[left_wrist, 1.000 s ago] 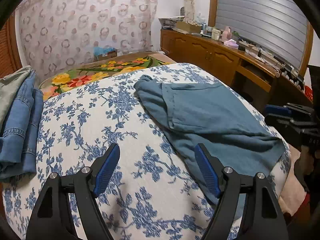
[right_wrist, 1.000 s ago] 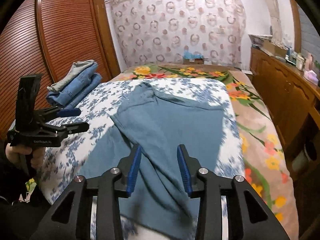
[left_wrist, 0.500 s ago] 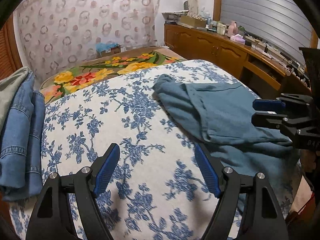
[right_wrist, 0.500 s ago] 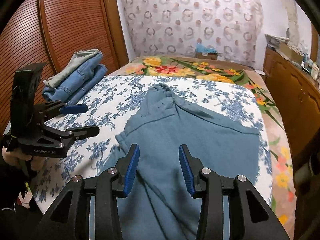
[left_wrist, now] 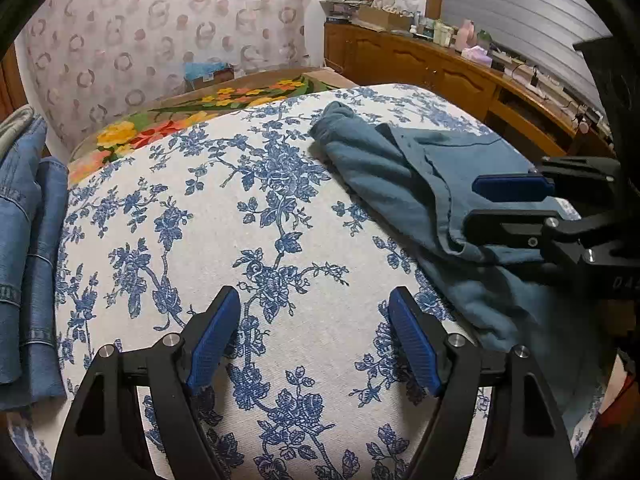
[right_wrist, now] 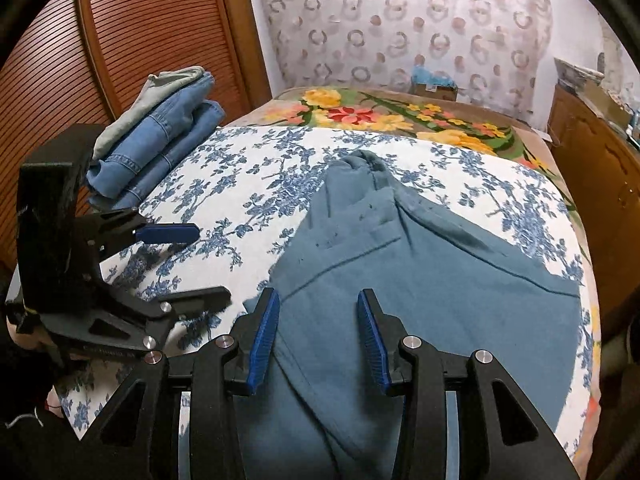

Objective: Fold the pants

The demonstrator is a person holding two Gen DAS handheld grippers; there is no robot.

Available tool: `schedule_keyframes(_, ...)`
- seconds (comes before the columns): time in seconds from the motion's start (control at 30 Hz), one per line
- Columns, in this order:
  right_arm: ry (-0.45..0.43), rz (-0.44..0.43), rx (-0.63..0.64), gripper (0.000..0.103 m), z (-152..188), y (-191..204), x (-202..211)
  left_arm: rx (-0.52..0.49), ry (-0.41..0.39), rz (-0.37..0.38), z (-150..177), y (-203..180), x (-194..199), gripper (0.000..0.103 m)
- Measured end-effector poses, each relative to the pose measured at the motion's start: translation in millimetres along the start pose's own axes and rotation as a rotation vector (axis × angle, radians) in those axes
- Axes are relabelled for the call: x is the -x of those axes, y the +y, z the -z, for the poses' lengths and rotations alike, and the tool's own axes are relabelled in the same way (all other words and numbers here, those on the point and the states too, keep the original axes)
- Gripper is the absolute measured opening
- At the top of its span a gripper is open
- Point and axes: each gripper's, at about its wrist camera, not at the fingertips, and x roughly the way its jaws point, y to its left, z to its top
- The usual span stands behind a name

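Observation:
Teal-blue pants (right_wrist: 420, 280) lie crumpled on the blue-flowered white bedspread (right_wrist: 248, 184), one end bunched toward the far side. In the left wrist view the pants (left_wrist: 404, 176) lie to the right. My left gripper (left_wrist: 316, 324) hovers open over bare bedspread (left_wrist: 224, 220), left of the pants, nothing between its blue pads. It also shows in the right wrist view as the left gripper (right_wrist: 192, 264) at the left. My right gripper (right_wrist: 316, 320) hangs open above the near part of the pants, pads apart and clear of the cloth. In the left wrist view the right gripper (left_wrist: 480, 204) enters from the right.
A stack of folded jeans (right_wrist: 160, 132) lies at the bed's far left corner. A flowered blanket (right_wrist: 376, 112) covers the head of the bed. A wooden sideboard (left_wrist: 448, 76) with clutter runs along the right; a slatted wooden wardrobe (right_wrist: 132, 32) stands left.
Both grippers have shifted leftward across the bed. The pants now sit further right in the left wrist view, and the right gripper has come closer into that view. Jaw openings look unchanged.

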Motion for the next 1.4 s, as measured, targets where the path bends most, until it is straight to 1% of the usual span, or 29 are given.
schedule_keyframes(0.1, 0.018, 0.001, 0.009, 0.042, -3, 2, -11, -0.015, 0.003, -0.008, 1, -3, -1, 0.080)
schedule_keyframes(0.13, 0.013, 0.005, 0.006, 0.039, -4, 1, -12, -0.013, 0.003, -0.005, 1, -3, -1, 0.080)
schedule_keyframes(0.17, 0.006, 0.008, 0.001, 0.025, -4, 1, -13, -0.009, 0.004, -0.001, 0, -1, -1, 0.080)
schedule_keyframes(0.27, -0.010, -0.007, -0.012, 0.007, -5, -2, -10, -0.011, 0.004, -0.004, 0, -1, -1, 0.081)
schedule_keyframes(0.37, -0.031, 0.000, -0.026, 0.005, -4, -5, -4, -0.011, 0.003, -0.004, 0, -2, -1, 0.081)
schedule_keyframes(0.5, -0.091, 0.029, -0.064, 0.003, -3, -13, 16, -0.011, 0.004, -0.004, 0, -2, -1, 0.081)
schedule_keyframes(0.63, -0.131, 0.074, -0.094, 0.003, -4, -28, 34, -0.011, 0.003, -0.004, 1, -2, -1, 0.081)
schedule_keyframes(0.77, -0.139, 0.163, -0.098, 0.003, -2, -49, 46, -0.011, 0.003, -0.004, 0, -2, -1, 0.081)
schedule_keyframes(0.87, -0.129, 0.232, -0.119, 0.003, -1, -67, 48, -0.011, 0.003, -0.004, 0, -2, -1, 0.081)
schedule_keyframes(0.97, -0.093, 0.300, -0.140, 0.003, 1, -84, 44, -0.011, 0.003, -0.004, 0, -2, -1, 0.081)
schedule_keyframes(1.0, -0.089, 0.303, -0.159, 0.003, 3, -88, 43, -0.011, 0.003, -0.004, 0, -2, -1, 0.081)
schedule_keyframes(1.07, -0.083, 0.279, -0.196, 0.010, 9, -91, 42, -0.011, 0.004, -0.004, 0, -2, -1, 0.081)
schedule_keyframes(1.13, -0.075, 0.267, -0.194, 0.014, 10, -88, 41, -0.011, 0.003, -0.004, 1, -2, -1, 0.081)
schedule_keyframes(1.2, -0.065, 0.257, -0.179, 0.022, 13, -80, 37, -0.011, 0.003, -0.004, 0, -2, -1, 0.081)
schedule_keyframes(1.27, -0.046, 0.234, -0.160, 0.032, 12, -79, 35, -0.011, 0.003, -0.004, 0, -2, -1, 0.081)
schedule_keyframes(1.4, 0.008, 0.208, -0.119, 0.034, 5, -80, 20, -0.011, 0.004, -0.004, 0, -2, -1, 0.081)
